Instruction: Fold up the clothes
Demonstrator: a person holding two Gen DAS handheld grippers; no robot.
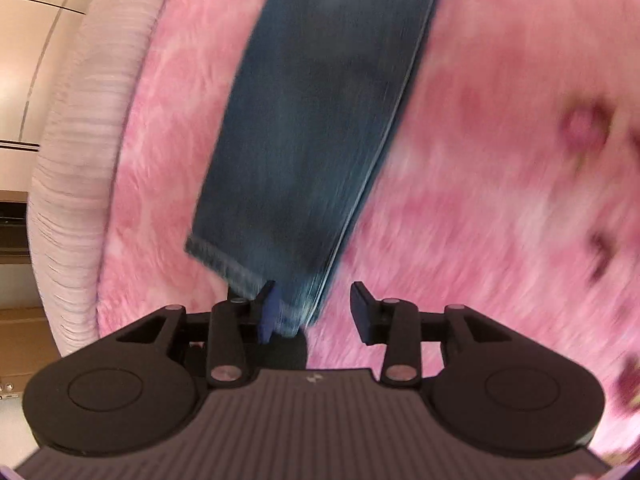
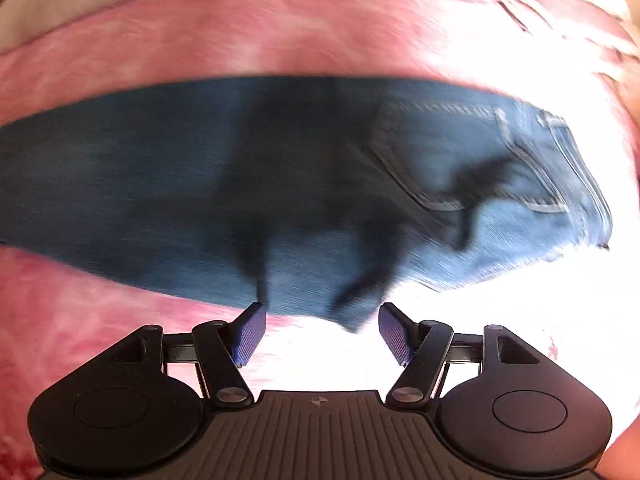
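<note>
A folded pair of blue jeans (image 1: 320, 120) lies flat on a pink fluffy blanket (image 1: 500, 184). One leg runs away from my left gripper (image 1: 314, 300), whose jaws stand apart. The leg's hem corner lies between them, against the left pad (image 1: 266, 316); the right pad is clear of the cloth. In the right wrist view the jeans (image 2: 180, 176) stretch across the picture, with the back pocket (image 2: 460, 152) at the right. My right gripper (image 2: 320, 322) hovers over their near edge, open, with nothing between its pads. Both views are blurred.
The blanket (image 2: 200, 36) covers a bed with a pale ribbed side (image 1: 72, 168) at the left. Beyond it are pale cabinet fronts (image 1: 24, 80) and a brown cardboard box (image 1: 20, 340). Strong sunlight washes out the blanket at the right of the right wrist view.
</note>
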